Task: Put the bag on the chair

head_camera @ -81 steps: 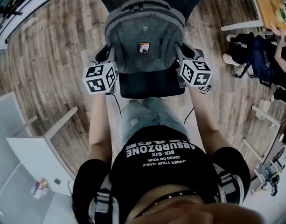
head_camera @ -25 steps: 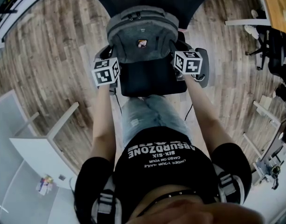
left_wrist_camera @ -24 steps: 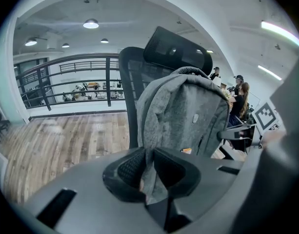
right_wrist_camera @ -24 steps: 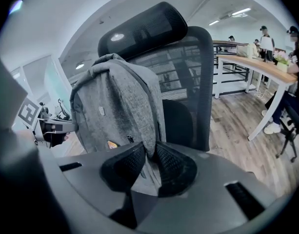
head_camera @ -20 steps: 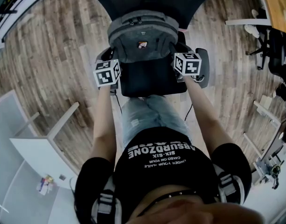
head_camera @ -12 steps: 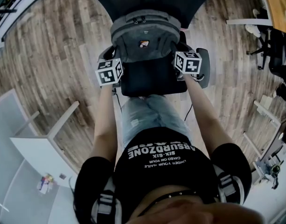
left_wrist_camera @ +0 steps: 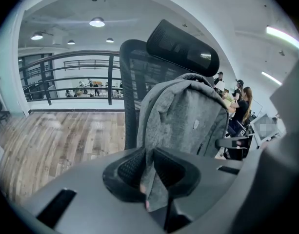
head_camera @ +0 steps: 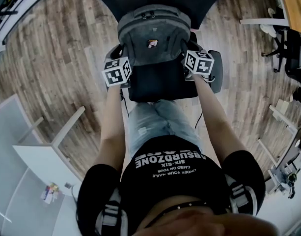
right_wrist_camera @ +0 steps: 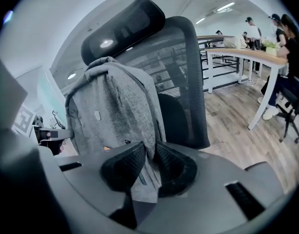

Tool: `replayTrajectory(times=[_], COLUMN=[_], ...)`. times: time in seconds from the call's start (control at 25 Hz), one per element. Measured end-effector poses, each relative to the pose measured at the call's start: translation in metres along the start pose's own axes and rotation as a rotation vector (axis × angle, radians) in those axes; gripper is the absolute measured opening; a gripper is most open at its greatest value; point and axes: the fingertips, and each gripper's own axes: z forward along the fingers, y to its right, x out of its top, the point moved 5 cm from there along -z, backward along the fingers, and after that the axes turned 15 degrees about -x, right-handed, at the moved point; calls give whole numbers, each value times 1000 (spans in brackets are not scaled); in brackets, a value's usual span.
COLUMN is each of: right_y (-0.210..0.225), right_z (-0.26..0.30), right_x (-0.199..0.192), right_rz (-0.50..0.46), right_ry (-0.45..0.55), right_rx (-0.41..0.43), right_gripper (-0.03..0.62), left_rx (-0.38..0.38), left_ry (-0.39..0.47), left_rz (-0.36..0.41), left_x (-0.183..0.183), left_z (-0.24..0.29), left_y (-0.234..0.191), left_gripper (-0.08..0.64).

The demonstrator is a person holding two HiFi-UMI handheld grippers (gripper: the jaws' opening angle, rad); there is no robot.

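My left gripper (left_wrist_camera: 150, 173) is almost closed. It pinches a flap of grey cloth on one side of the bag (left_wrist_camera: 188, 121). My right gripper (right_wrist_camera: 148, 165) is almost closed too, and it pinches the cloth on the bag's other side. I hold both sides so the bag stays straight up and does not tip over.

The bag is over the seat of the chair (head_camera: 162, 85), close to the chair's tall mesh back. Its top is just below the chair's headrest (left_wrist_camera: 183, 48). I cannot tell if the bottom of the bag sits on the seat yet.

I think the job is nearly done. If I let go too soon, the bag may flop forward off the chair, so it should rest on the seat first.
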Motion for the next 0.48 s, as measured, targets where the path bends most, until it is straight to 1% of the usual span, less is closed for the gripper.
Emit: replayTrajectory(times=[0.16, 0.36, 0.48], right_y=[2, 2, 3], right_z=[8, 20, 28], right_x=[1, 7, 12], right_rz=[32, 33, 38], right_ry=[21, 41, 50], right_rx=[5, 7, 12], right_gripper=[75, 75, 74], left_rx=[-4, -10, 0], left_ry=[13, 33, 36], left_rz=[-2, -5, 0], left_x=[3, 9, 15], left_z=[7, 16, 24], left_y=[-4, -11, -15], left_gripper=[61, 61, 61])
